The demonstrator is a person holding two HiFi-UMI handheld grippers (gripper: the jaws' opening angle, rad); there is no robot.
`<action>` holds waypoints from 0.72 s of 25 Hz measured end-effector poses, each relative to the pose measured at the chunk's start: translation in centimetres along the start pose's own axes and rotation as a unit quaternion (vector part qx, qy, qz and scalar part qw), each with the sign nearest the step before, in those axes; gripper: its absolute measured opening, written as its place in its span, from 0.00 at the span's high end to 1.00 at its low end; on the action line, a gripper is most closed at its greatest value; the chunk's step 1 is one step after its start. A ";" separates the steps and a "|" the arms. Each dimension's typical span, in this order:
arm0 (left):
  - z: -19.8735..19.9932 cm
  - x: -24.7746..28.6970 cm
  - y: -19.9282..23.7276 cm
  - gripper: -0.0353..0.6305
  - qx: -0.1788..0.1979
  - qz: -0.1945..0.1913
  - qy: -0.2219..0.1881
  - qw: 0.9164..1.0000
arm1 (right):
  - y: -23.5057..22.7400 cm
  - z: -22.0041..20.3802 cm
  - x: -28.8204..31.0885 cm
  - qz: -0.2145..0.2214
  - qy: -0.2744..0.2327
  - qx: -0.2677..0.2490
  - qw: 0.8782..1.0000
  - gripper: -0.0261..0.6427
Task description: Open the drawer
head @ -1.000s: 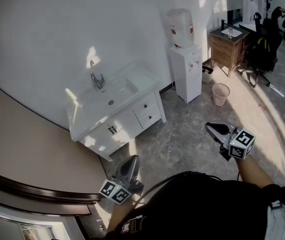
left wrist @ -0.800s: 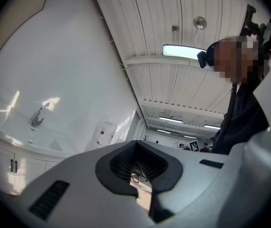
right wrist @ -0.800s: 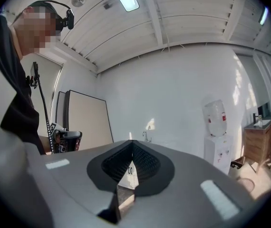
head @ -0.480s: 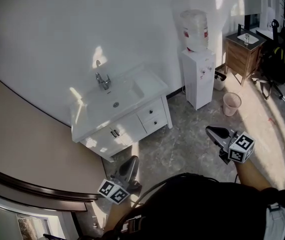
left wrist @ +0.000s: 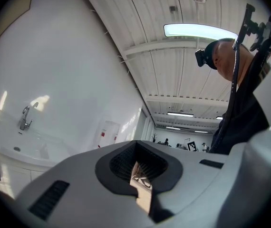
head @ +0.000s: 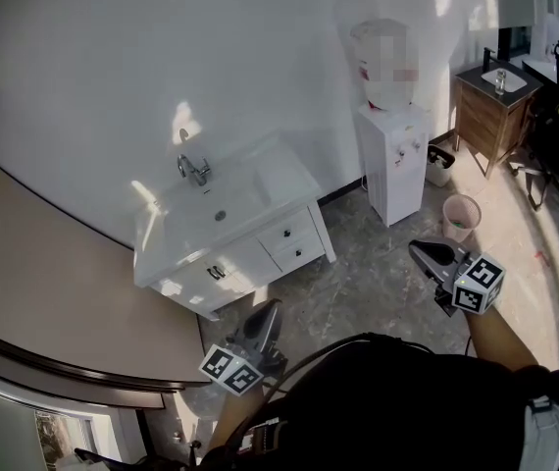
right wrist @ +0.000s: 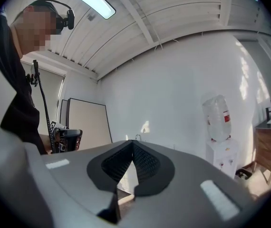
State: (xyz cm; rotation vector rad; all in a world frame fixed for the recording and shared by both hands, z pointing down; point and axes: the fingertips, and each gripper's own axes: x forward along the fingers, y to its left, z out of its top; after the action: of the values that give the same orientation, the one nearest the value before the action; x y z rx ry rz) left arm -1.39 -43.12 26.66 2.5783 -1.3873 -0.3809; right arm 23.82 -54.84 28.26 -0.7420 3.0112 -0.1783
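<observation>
A white vanity with a sink and faucet stands against the wall. Two small drawers, one above the other, sit at its right end, each with a dark knob, both closed. To their left are cabinet doors. My left gripper is held low over the floor, short of the vanity's front, shut and empty. My right gripper is further right, over the floor, also shut and empty. In the left gripper view the faucet shows at far left, beyond the shut left gripper.
A white water dispenser stands right of the vanity, with a pink bin and a wooden cabinet beyond it. A large beige board leans at left. Grey tiled floor lies between me and the vanity.
The person has walked on across the floor: dispenser, bin and wooden cabinet have slid rightward in the head view. Both grippers came along, staying shut.
</observation>
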 end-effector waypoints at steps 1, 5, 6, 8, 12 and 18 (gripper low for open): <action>-0.3 1.1 -0.2 0.95 0.000 0.001 0.002 1.000 | -1.2 -0.1 -0.2 0.000 0.002 0.002 1.000 0.96; -1.5 4.3 -0.4 0.95 -0.007 0.007 0.011 1.000 | -5.0 -0.5 -0.8 -0.001 0.007 0.014 1.000 0.96; -1.8 4.8 -0.3 0.95 -0.007 0.008 0.014 1.000 | -5.6 -0.7 -0.8 0.000 0.007 0.017 1.000 0.96; -2.0 5.6 0.4 0.95 -0.007 0.012 0.016 1.000 | -6.6 -1.1 -0.3 0.002 0.009 0.020 1.000 0.96; -2.2 7.1 2.6 0.95 -0.016 0.015 0.016 1.000 | -8.4 -1.7 1.5 0.002 0.020 0.024 1.000 0.96; -2.0 9.7 8.3 0.95 -0.033 -0.007 0.010 0.999 | -10.7 -1.1 6.5 -0.015 0.025 0.009 1.000 0.96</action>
State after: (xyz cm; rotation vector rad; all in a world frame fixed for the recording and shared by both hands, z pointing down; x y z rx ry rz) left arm -2.17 -55.66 29.59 2.5326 -1.3284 -0.3956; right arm 22.96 -67.18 30.57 -0.7932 3.0412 -0.2290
